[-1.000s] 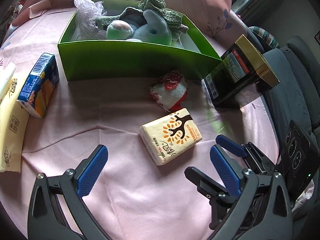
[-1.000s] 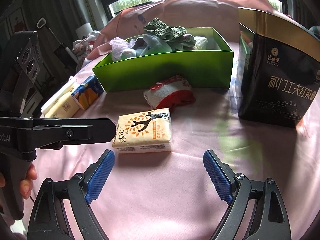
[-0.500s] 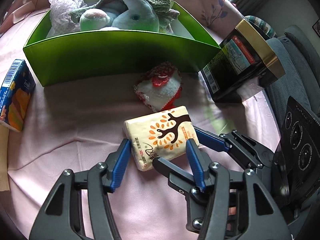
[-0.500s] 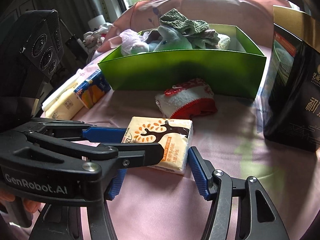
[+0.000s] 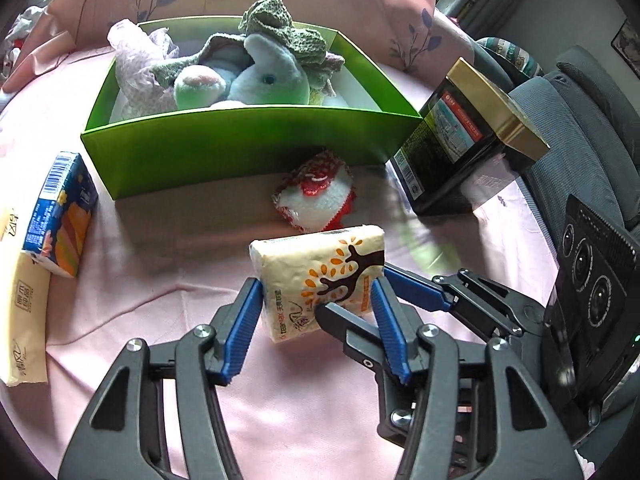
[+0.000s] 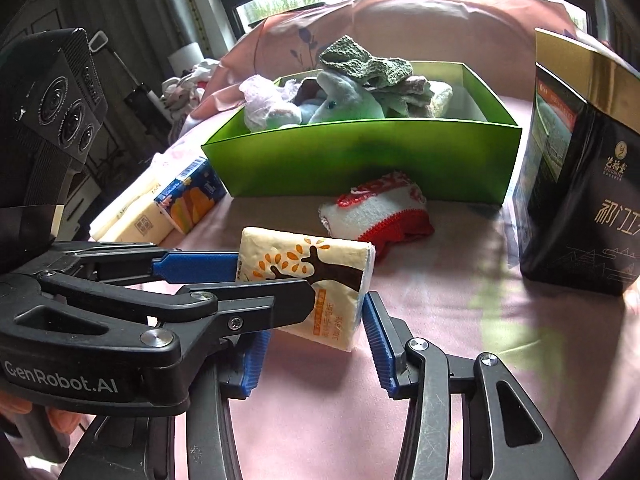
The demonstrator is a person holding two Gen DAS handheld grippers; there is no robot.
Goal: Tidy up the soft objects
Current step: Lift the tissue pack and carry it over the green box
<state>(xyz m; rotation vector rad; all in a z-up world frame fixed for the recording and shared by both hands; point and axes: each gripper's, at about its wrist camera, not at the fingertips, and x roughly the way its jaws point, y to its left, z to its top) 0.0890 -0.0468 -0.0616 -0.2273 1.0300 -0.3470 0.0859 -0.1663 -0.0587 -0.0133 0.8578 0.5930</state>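
A cream tissue pack [image 5: 320, 264] with an orange tree print is tilted up off the pink cloth. My left gripper [image 5: 316, 286] is shut on it, a blue pad on each side. My right gripper [image 6: 314, 320] comes in crosswise and its jaws are closing on the same pack [image 6: 304, 252]. Its right pad touches the pack's edge, and the left gripper's finger hides its left pad. A red and white knitted piece [image 5: 320, 196] lies in front of the green box [image 5: 240, 148]. That box holds a plush toy [image 5: 268, 80] and knitted cloths.
A blue and orange tissue pack [image 5: 60, 216] and long yellow packs [image 5: 24, 320] lie at the left. A black and gold tea box [image 5: 460, 148] stands right of the green box. A grey chair [image 5: 568, 152] lies beyond the cloth's right edge.
Both grippers moved in from open and closed around the tissue pack. The pack, flat on the cloth before, now stands tilted between the pads.
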